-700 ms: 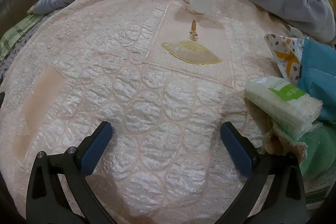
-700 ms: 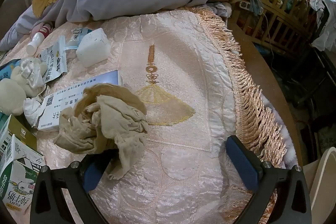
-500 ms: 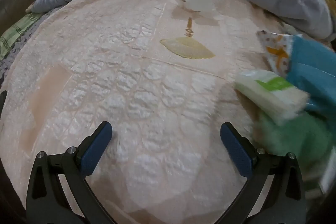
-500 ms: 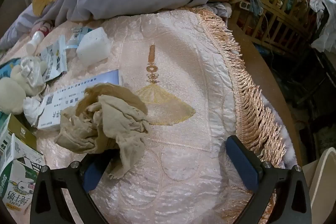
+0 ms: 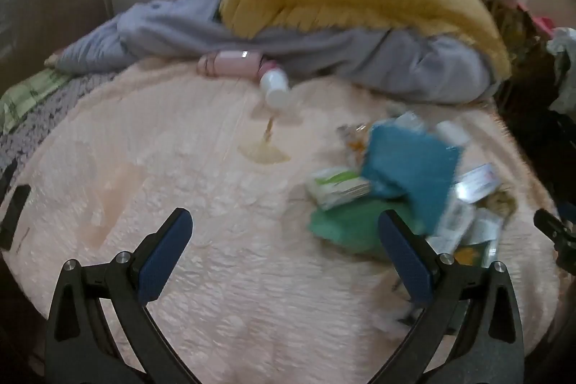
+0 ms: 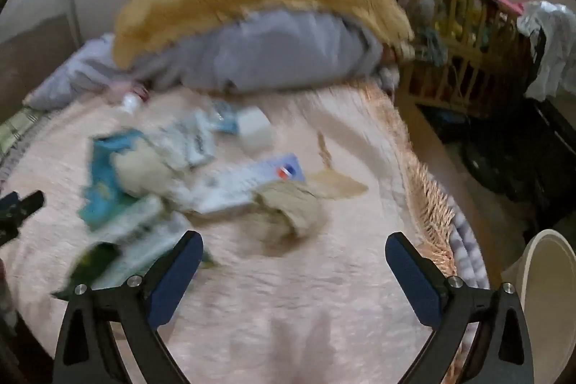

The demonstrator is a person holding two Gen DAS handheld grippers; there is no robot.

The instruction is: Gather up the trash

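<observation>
As far as can be judged, nothing has been collected. Both the left tool [image 5: 284, 243] and the right tool [image 6: 293, 265] are held wide and empty above the cloth [image 5: 201, 175] on the desk. The trash [image 5: 406, 189] is seen heaped on that cloth: wrappers, a teal pack [image 5: 410, 164] and a crumpled rag [image 6: 291, 207]. A pale bin [image 6: 547, 279] is glimpsed at the desk's right edge. Every piece is left to be picked.

Dim, soft indoor light; heavy motion blur (right view worst), fisheye-bent edges.
</observation>
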